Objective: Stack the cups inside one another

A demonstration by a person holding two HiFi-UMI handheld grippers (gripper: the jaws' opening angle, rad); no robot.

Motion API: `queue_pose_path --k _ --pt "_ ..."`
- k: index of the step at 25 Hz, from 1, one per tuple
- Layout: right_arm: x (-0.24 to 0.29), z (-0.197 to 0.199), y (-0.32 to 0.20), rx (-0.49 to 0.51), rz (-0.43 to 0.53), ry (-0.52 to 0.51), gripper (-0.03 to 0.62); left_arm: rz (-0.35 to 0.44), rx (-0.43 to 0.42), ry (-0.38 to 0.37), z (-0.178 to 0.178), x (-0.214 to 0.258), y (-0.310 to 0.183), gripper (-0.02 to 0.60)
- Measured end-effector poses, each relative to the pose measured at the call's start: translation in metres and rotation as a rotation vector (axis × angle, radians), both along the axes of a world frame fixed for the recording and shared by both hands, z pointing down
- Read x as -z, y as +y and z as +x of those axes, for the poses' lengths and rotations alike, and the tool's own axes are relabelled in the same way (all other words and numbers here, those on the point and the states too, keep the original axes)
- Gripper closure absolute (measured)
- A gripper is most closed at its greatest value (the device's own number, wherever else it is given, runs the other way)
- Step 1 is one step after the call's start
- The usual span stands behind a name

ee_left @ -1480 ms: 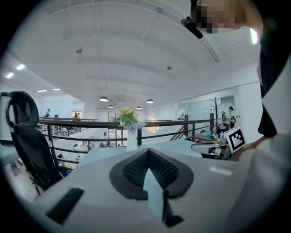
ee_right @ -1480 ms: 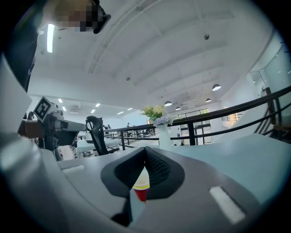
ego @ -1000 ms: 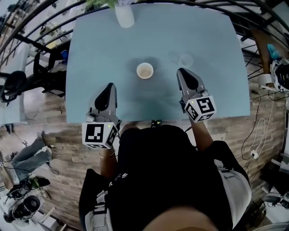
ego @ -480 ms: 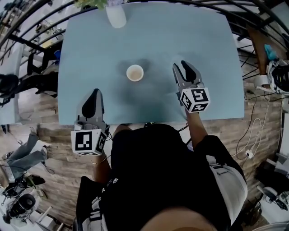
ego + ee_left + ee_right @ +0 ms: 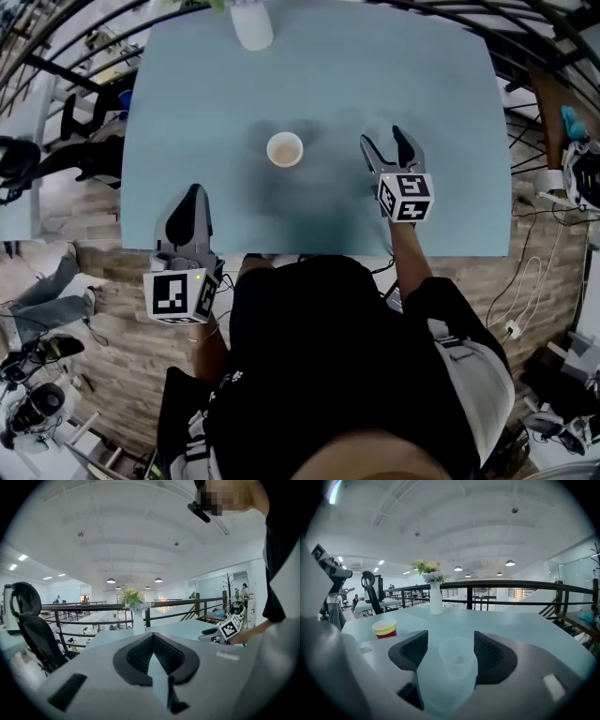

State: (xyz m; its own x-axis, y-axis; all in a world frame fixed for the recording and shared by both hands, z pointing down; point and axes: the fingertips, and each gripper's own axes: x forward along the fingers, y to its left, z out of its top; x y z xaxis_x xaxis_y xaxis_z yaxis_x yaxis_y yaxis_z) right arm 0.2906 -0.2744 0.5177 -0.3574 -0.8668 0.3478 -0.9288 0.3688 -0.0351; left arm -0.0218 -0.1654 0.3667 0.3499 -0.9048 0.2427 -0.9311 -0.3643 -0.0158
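- The pale blue table [image 5: 206,112] fills most of my head view. It sits in slightly different framing than a second ago, but nothing on it has moved.
- My right gripper [image 5: 385,139] shows the big change. A second ago its jaws were together and it hung back from the clear cup. Now it is further out over the table and lower, its jaws are spread and opening, and the cup stands between them.
- My left gripper [image 5: 191,192] has kept its place at the near edge of the table. Its jaws are clenched together on nothing, and it is well apart from both cups.
- A white vase [image 5: 251,23] stands at the far edge, with flowers [image 5: 427,569] in it. It is well beyond everything else.
- The cup stack [image 5: 285,149] is near the middle of the table, to the left of my right gripper and apart from it. It is a yellow cup nested in a red one. From above, the inside looks pale and I see nothing in it.
- The clear cup [image 5: 457,660] stands upright on the table in the gap between the right gripper's pads. It seems to hold nothing, and neither pad appears to press on it, so I read that gripper as released around it rather than grasping.
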Motion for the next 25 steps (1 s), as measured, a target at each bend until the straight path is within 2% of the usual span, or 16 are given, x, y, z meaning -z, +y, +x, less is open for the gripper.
queue_pose_path --k 4,9,14,17,25 --pt "-0.015 0.003 -0.006 -0.007 -0.038 0.017 0.255 -0.002 0.013 -0.004 -0.003 -0.001 0.000 0.597" --pt "-0.030 0.002 -0.013 -0.001 -0.073 0.029 0.240 -0.033 0.047 -0.007 -0.007 -0.005 0.001 0.597" --pt "-0.039 0.003 -0.018 0.002 -0.092 0.022 0.240 -0.011 0.034 -0.003 -0.005 -0.006 0.001 0.597" --pt "-0.040 0.003 -0.018 0.007 -0.098 0.029 0.263 -0.018 0.043 -0.005 -0.006 -0.007 0.001 0.597" --pt "-0.032 -0.004 -0.013 0.015 -0.074 0.035 0.269 -0.019 0.044 0.004 -0.013 -0.008 0.000 0.597"
